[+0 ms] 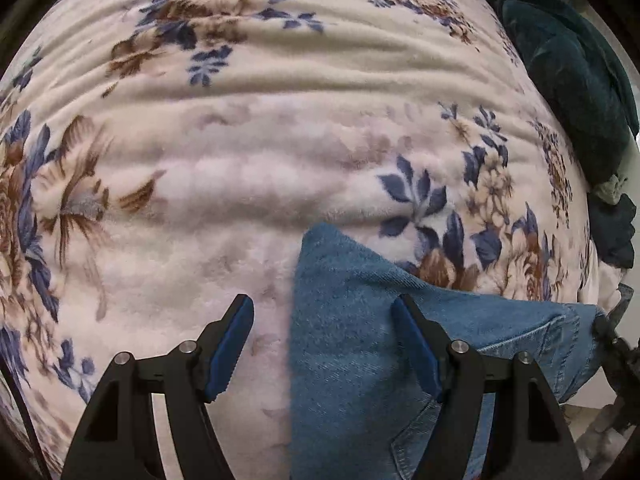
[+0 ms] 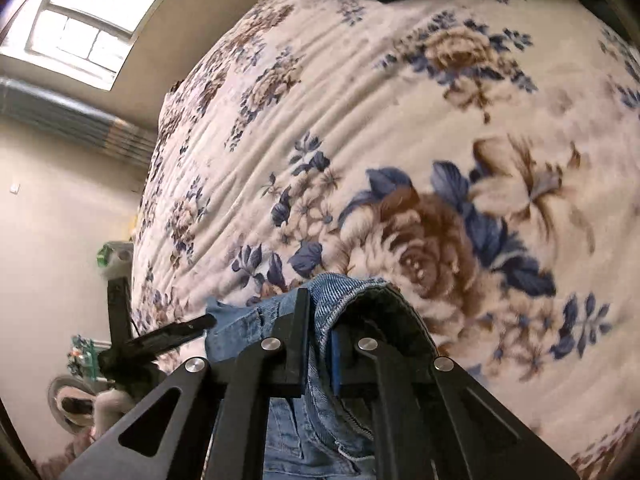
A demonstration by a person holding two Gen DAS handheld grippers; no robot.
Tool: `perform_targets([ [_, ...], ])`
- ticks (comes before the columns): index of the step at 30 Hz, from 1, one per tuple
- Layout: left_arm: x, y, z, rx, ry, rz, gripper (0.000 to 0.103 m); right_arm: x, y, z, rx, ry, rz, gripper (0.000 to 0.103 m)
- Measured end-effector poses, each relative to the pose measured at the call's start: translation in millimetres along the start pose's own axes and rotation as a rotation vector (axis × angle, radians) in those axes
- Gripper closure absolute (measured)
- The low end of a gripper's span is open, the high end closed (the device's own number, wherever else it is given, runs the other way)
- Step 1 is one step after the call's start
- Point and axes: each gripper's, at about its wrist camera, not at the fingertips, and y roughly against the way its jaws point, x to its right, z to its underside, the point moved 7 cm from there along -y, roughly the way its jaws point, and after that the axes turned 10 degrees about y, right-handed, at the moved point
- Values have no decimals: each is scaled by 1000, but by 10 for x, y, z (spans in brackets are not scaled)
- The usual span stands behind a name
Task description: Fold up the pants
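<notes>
A pair of blue denim pants (image 1: 352, 320) lies on a floral blanket, its straight folded edge running up the middle of the left wrist view. My left gripper (image 1: 322, 302) hangs open over that edge, with one finger above the blanket and the other above the denim; its pads do not press on anything. My right gripper (image 2: 320, 320) is shut on the pants (image 2: 348, 288), and a stitched hem bulges up between its jaws. The cloth is lifted off the bed there. The rest of the pants hangs below the fingers, mostly hidden.
The cream blanket (image 1: 280, 100) with blue and brown flowers covers the whole bed. Dark teal fabric (image 1: 568, 80) is piled along the bed's far side. Left of the bed in the right wrist view are a wall, a window (image 2: 84, 28) and a radiator (image 2: 72, 120).
</notes>
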Motion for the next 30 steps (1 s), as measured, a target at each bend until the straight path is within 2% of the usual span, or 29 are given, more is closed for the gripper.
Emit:
perform_targets([
  [1, 5, -11, -21, 2, 4, 2, 32, 82, -60, 17, -26, 3, 35, 94],
  [3, 36, -75, -73, 4, 11, 12, 32, 238, -341, 150, -117, -48, 49, 92],
  [4, 56, -116, -90, 2, 9, 16, 32, 401, -497, 278, -200, -93, 69, 79],
  [5, 76, -164, -106, -6, 8, 27, 32, 506, -575, 357, -245, -124, 91, 69],
  [6, 96, -219, -125, -18, 7, 39, 33, 608, -615, 428, -274, -164, 111, 51],
  [8, 143, -262, -193, -5, -9, 79, 58, 697, -529, 501, -242, -235, 99, 41],
  [10, 141, -277, -263, 11, -43, 59, 78, 701, -377, 581, -218, -248, 112, 41],
  [11, 104, -284, -308, 7, -22, 74, 82, 701, -318, 632, -215, -252, 120, 41],
  [12, 16, -294, -379, -3, 41, 116, 87, 700, -261, 703, -211, -264, 123, 41],
  [14, -170, -328, -476, -15, 141, 154, 87, 720, -157, 933, -209, -333, 129, 41],
  [16, -226, -282, -507, -9, 166, 167, 87, 714, -84, 1172, -209, -412, 115, 41],
  [18, -192, -194, -482, -26, 176, 196, 84, 661, -70, 1407, -193, -499, 63, 40],
  [20, -144, -84, -418, -46, 187, 243, 63, 620, -66, 1530, -165, -543, 33, 38],
  [21, -131, -39, -388, -48, 192, 261, 48, 604, -76, 1555, -156, -552, 20, 36],
  [22, -146, 12, -358, -44, 202, 263, 39, 597, -68, 1587, -152, -566, 25, 36],
  [24, -142, 54, -283, -43, 209, 271, 39, 574, 25, 1629, -126, -592, 40, 36],
  [27, -145, -59, -181, -70, 190, 228, 39, 597, 228, 1715, -94, -626, 89, 36],
  [28, -151, -95, -157, -75, 188, 216, 39, 596, 271, 1734, -82, -635, 69, 36],
  [30, -116, -193, -115, -89, 177, 206, 39, 601, 204, 1768, -114, -633, 45, 36],
])
